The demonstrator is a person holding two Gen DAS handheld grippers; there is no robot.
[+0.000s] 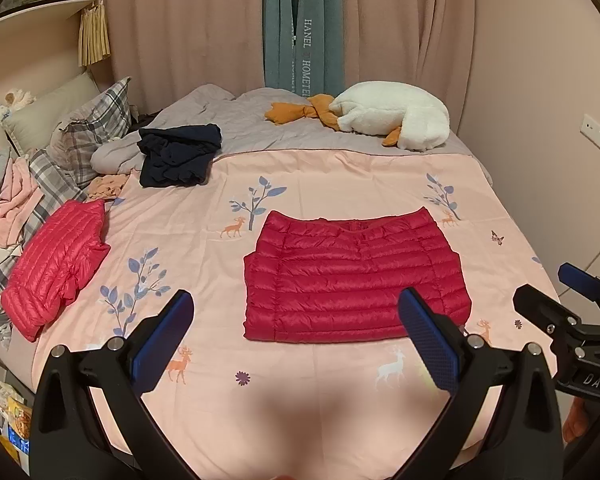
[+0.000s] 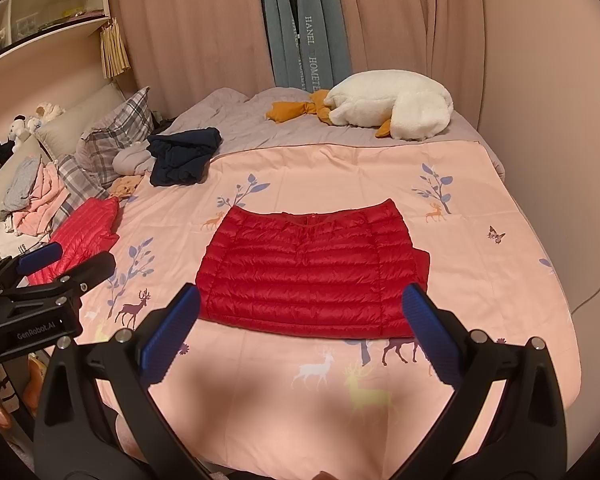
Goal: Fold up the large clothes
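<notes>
- Left wrist view: the left gripper (image 1: 296, 308) has its jaws spread wide and holds nothing; both blue pads (image 1: 162, 346) hang above the pink sheet (image 1: 340, 176).
- The folded red down jacket (image 1: 354, 276) lies flat on the sheet just ahead of the gripper, nearer its right finger, whose tip overlaps the jacket's near right corner in this view.
- Ahead and far left of the jaws lies a second pink-red down jacket (image 1: 56, 268), loosely folded, beside plaid pillows (image 1: 92, 128).
- Farther ahead: a dark navy garment (image 1: 178, 156) and a white plush goose (image 1: 392, 116).
- The right gripper (image 1: 572, 304) shows at the right edge.
- Right wrist view: the right gripper (image 2: 302, 308) is likewise wide open and empty.
- The red down jacket (image 2: 312, 272) lies directly ahead, centred between the fingers, apart from both pads.
- The left gripper (image 2: 52, 276) appears at the left, open, over the second jacket (image 2: 84, 236).
</notes>
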